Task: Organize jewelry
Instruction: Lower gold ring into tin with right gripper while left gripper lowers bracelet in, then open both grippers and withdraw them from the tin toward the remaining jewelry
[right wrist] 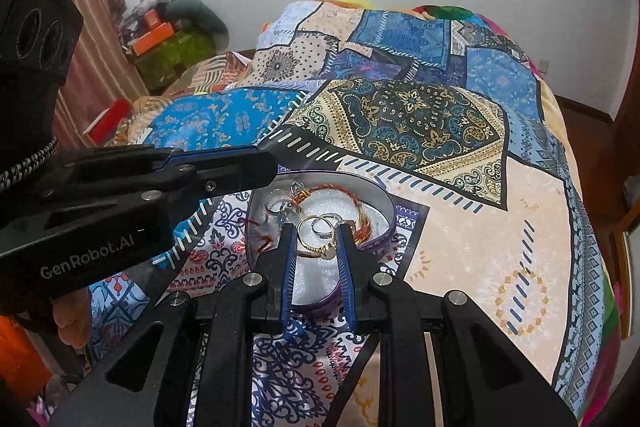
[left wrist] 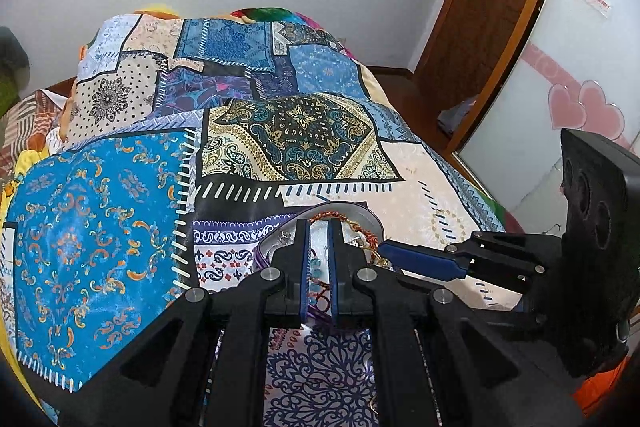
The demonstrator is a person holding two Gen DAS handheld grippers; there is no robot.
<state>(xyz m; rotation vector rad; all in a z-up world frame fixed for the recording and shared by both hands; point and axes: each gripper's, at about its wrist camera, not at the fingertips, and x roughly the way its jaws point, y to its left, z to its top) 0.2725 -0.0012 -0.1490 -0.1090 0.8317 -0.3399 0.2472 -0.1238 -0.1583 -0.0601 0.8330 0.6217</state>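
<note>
White lettering "GenRobot.AI" printed on the side of the black plastic left gripper body [right wrist: 92, 259], seen near left in the right wrist view, small red print on a white sticker [left wrist: 599, 3] on the far right frosted panel, too blurred to be read

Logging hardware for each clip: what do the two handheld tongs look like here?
Both are matte black plastic linkage frames with round silver pivot pins and slim fingers lined with blue pads. The left tongs show white "GenRobot.AI" lettering on the body, a black block with round recesses above it, and a braided black-and-white cord. The right tongs match in build; their own black block with round recesses shows in the left wrist view.
</note>
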